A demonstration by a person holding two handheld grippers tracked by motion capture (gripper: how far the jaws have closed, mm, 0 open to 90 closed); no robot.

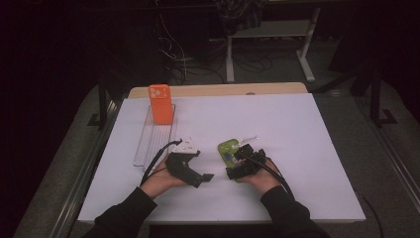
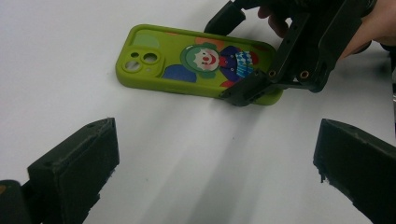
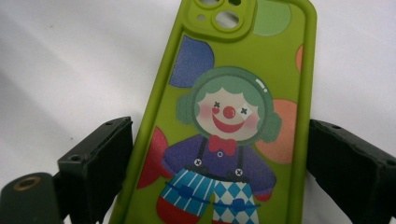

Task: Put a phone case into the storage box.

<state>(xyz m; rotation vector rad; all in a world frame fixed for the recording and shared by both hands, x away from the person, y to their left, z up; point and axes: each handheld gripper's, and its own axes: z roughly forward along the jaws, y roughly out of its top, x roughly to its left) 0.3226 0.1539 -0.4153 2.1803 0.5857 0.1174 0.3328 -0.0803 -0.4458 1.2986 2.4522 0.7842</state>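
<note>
A white table (image 1: 297, 148) spans the scene, its wooden edge showing along the far side. At its far left lies a long clear tray (image 1: 148, 144), running from far to near, with an orange phone case (image 1: 160, 104) standing upright at the tray's far end, camera cut-outs uppermost. Near the table's front, right of centre, a green phone case (image 1: 227, 148) lies flat, back face up; the right gripper view shows its printed clown figure and coloured discs, with the camera cut-outs at the far end (image 3: 233, 116). The right gripper (image 1: 242, 158), held in the person's right hand, sits over the near end of this case, one jaw on each long side; in the right gripper view the right jaw meets the case's edge, while the left jaw stands just beside the other edge, and full contact there cannot be told. The left gripper view shows the same straddle from the side (image 2: 261, 79). The left gripper (image 1: 190, 171), held in the left hand just left of the green case, has its jaws spread wide with bare table between them, apart from the case.
</note>
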